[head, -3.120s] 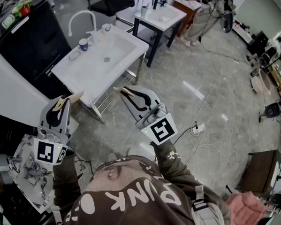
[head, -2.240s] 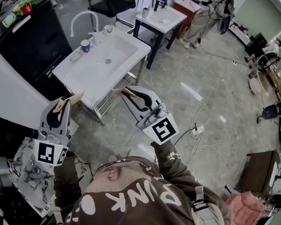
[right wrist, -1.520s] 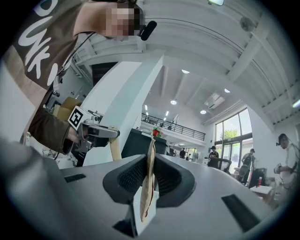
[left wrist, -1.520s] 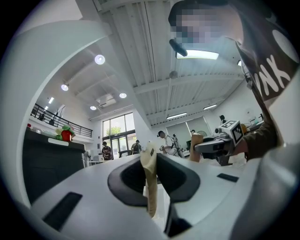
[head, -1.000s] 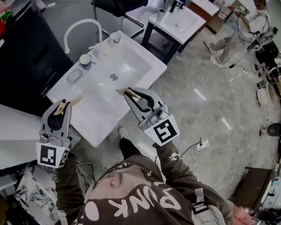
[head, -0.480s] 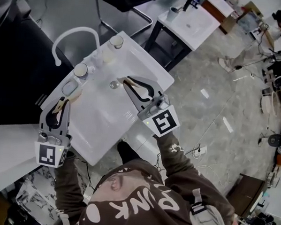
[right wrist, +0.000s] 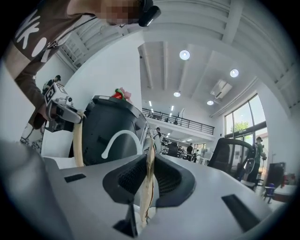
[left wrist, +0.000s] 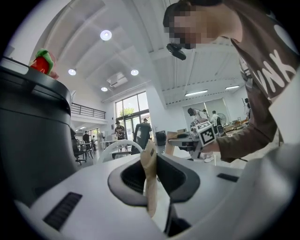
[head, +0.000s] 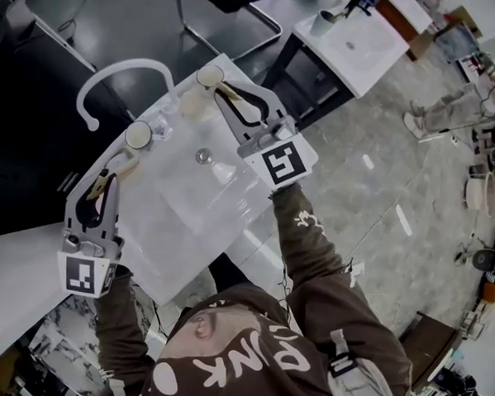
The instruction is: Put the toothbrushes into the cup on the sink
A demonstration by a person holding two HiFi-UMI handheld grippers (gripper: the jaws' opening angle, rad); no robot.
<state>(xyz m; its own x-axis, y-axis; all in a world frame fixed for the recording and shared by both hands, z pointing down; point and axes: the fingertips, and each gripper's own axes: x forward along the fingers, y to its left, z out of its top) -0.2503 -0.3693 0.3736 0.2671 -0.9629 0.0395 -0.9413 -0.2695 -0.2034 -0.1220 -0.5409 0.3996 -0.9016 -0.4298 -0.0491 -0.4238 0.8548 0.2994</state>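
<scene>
The left gripper (head: 109, 177) hovers over the sink's (head: 176, 218) left edge. Its jaws are pressed on a tan toothbrush (left wrist: 150, 183), whose end points toward a cup (head: 138, 134) on the rim beside the faucet (head: 113, 72). The right gripper (head: 224, 88) is at the sink's far corner. Its jaws pinch a second toothbrush (right wrist: 149, 185), its tip close by a second cup (head: 209, 75); whether they touch I cannot tell.

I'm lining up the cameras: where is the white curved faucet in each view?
Head view: faucet upper left.
Left gripper view: left of centre, just beyond the jaws.
Right gripper view: left of centre, against the dark cabinet.
Shared landmark: that dark cabinet, next to it throughout.
</scene>
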